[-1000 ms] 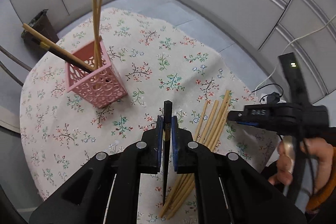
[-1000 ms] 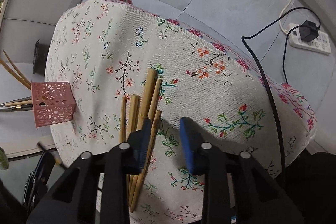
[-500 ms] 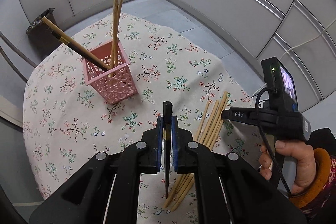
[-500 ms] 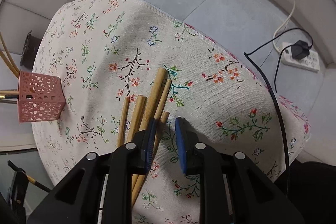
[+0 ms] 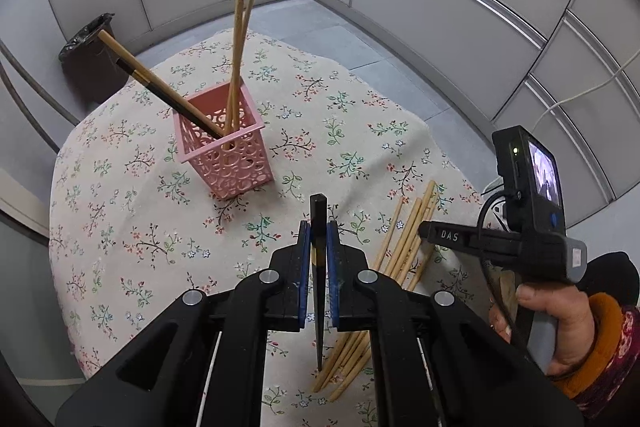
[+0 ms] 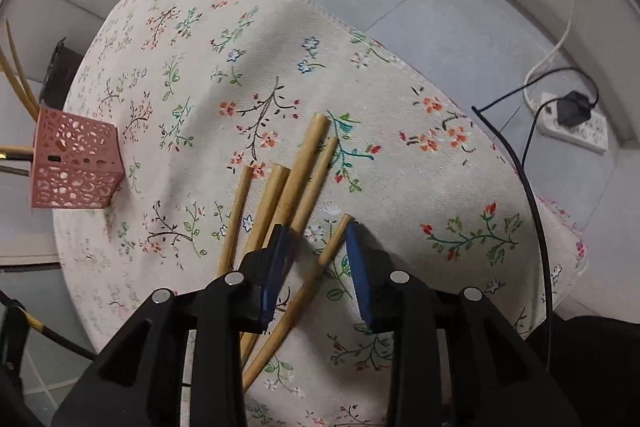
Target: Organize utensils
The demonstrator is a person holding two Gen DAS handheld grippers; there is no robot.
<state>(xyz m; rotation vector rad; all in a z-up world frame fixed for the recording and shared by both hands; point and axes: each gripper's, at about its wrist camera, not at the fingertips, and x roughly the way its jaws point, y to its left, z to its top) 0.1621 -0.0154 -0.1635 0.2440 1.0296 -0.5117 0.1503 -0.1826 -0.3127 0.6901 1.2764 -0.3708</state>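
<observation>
Floral table (image 5: 120, 227): my left gripper (image 5: 318, 239) clamps a dark chopstick (image 5: 319, 291) bound for the basket (image 5: 224, 151); right gripper (image 6: 316, 239) gapes astride a bamboo stick (image 6: 316, 267), closing next.

Both wrist views overlook the floral tablecloth (image 5: 120, 227).

My left tongs (image 5: 319, 227) are pinched tight with their blue pads (image 5: 304, 247) nearly meeting and raised above the desk, while my right tongs (image 6: 316, 233) gape wide, tips low at the desk, my right hand (image 5: 560, 311) gripping their handle.
</observation>
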